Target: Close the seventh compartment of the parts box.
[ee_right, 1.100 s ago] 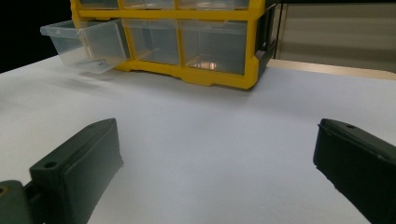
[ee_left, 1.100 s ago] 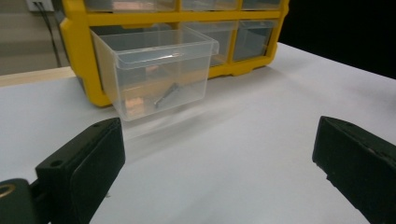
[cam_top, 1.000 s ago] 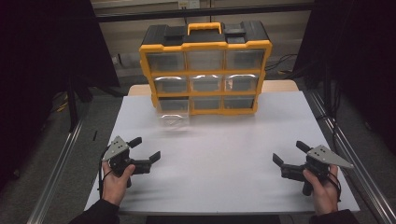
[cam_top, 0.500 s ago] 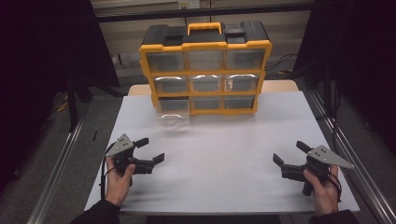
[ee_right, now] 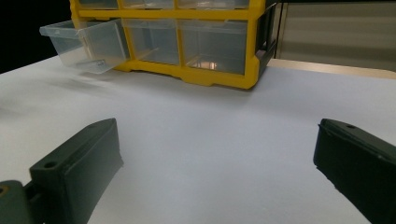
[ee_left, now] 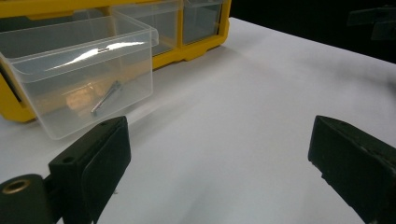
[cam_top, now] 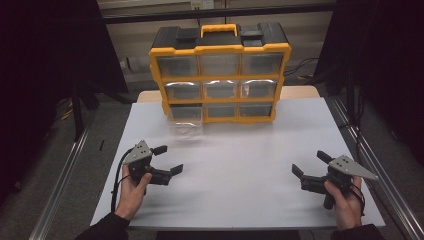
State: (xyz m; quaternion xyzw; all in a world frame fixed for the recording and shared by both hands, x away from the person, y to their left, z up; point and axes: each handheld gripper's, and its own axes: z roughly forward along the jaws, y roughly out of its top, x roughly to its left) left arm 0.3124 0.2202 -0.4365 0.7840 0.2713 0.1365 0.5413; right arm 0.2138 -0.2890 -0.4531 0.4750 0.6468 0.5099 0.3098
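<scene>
Lower left of the high view: left gripper [cam_top: 165, 162] jaws wide, empty, facing pulled-out clear drawer [ee_left: 81, 70] at upper left. Drawer likely light, thin, slippery plastic; grasp its front lip. Right gripper [cam_top: 309, 170] wide, idle.

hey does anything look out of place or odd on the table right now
One thing: the bottom-left clear drawer of the yellow organizer is pulled out, while the other drawers sit flush. A small metal screw lies inside it. Nothing looks spilled or damaged, and both claws, left and right, are open and empty.
</scene>
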